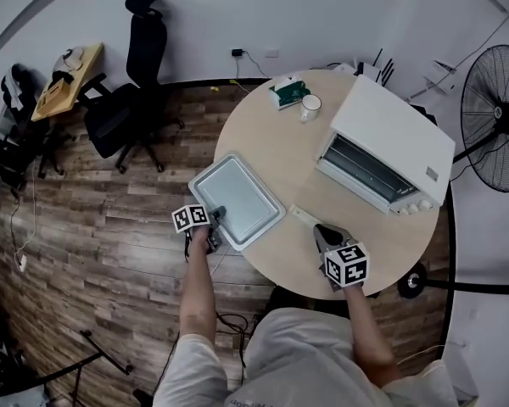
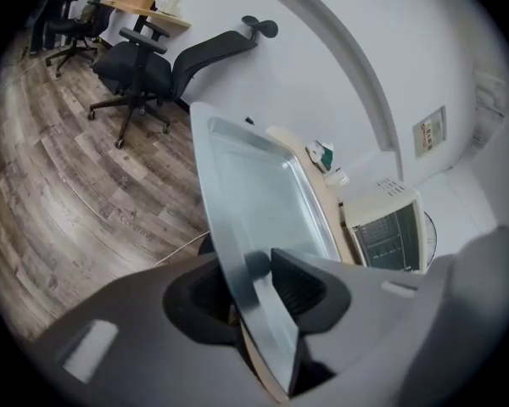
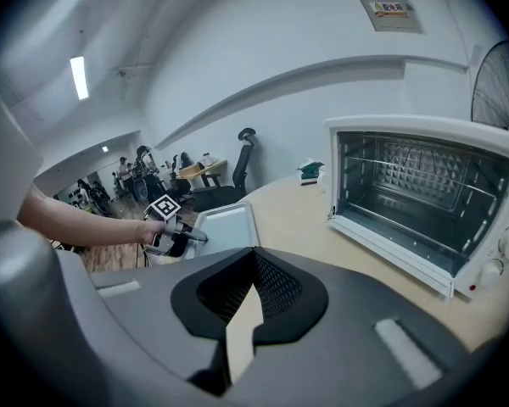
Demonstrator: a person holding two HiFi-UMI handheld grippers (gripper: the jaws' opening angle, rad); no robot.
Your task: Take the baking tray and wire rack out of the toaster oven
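So roughly halfway done imo. The baking tray [image 1: 237,195] was already out of the toaster oven [image 1: 399,138] and lying flat on the bench [image 1: 271,142], over by the edge on the person's left and well apart from the oven. The left claw [image 1: 219,216] was nearly closed, jaws pinched on the tray's near rim, one pad on top and one underneath. In the left gripper view the metal lip ran right between the pads, so it had hold of the tray, but tbh I couldn't judge how firm the squeeze was. The right claw [image 1: 324,232] hovered just above the near edge of the bench, pointed towards the oven and not touching anything. Its jaws were together at the tips w/ nothing between them, only bench showing through the slit behind. The oven door was hanging open, and the wire rack [image 1: 365,166] looked like it was still inside, bars visible across the cavity in both the head view and the right gripper view. So that's the bit left, afaict: let go of the tray, then reach in, grab the rack's front bar and slide it out onto the bench. There was plenty of free bench between tray and oven for it.
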